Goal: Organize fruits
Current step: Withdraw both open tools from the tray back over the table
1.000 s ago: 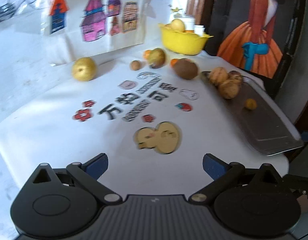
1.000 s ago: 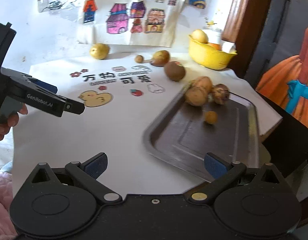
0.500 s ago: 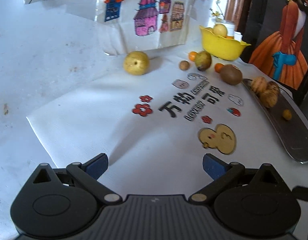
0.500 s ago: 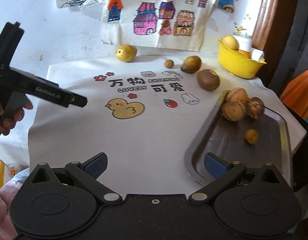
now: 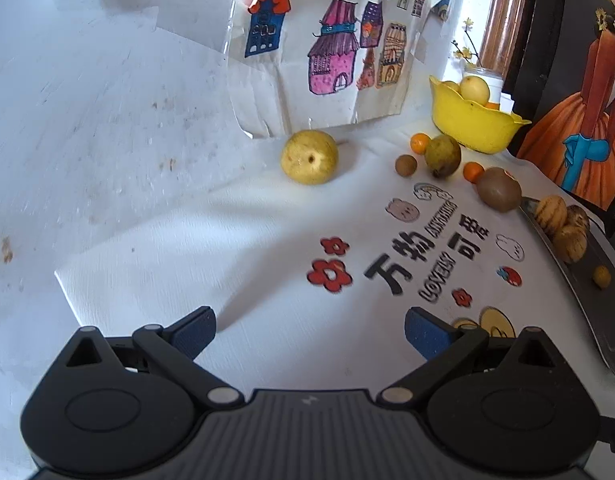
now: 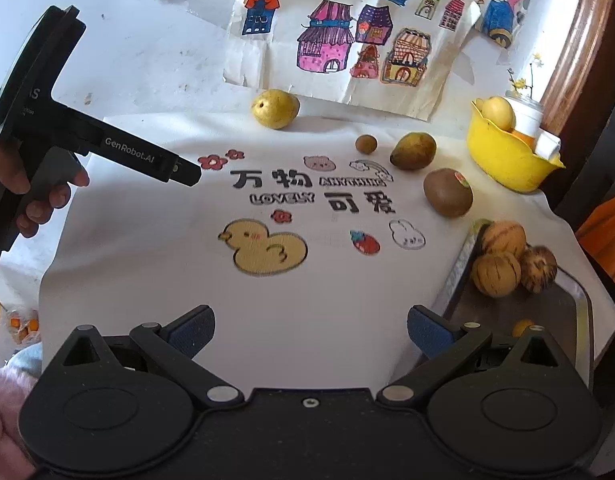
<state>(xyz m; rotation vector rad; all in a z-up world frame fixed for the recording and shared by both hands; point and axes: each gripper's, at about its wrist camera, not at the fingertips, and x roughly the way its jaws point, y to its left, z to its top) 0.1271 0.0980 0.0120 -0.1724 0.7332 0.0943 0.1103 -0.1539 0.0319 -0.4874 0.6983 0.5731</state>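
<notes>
A yellow pear (image 5: pixel 310 156) (image 6: pixel 275 108) lies at the back of the white printed cloth (image 6: pixel 155 240), ahead of my open left gripper (image 5: pixel 310 332), which holds nothing. Further right lie a small brown fruit (image 6: pixel 366 144), a green-brown pear (image 6: pixel 413 150) and a kiwi (image 6: pixel 447 192). Two small oranges (image 5: pixel 420 143) sit by them. The metal tray (image 6: pixel 579 300) at the right holds three striped brown fruits (image 6: pixel 496 274) and one small yellow fruit (image 5: pixel 601 277). My right gripper (image 6: pixel 310 334) is open and empty above the cloth's near edge. The left gripper's body (image 6: pixel 107 144) shows in the right wrist view.
A yellow bowl (image 6: pixel 507 160) with fruit stands at the back right beside a white cup (image 6: pixel 527 114). Drawings of houses (image 6: pixel 347 40) hang on the white wall behind. A dark panel with an orange dress (image 5: pixel 579 120) borders the right side. A hand (image 6: pixel 35 200) grips the left tool.
My left gripper has swung left and closer to the yellow pear. The right gripper's view has shifted left, so the tray now sits at its right edge. Both stay open.
</notes>
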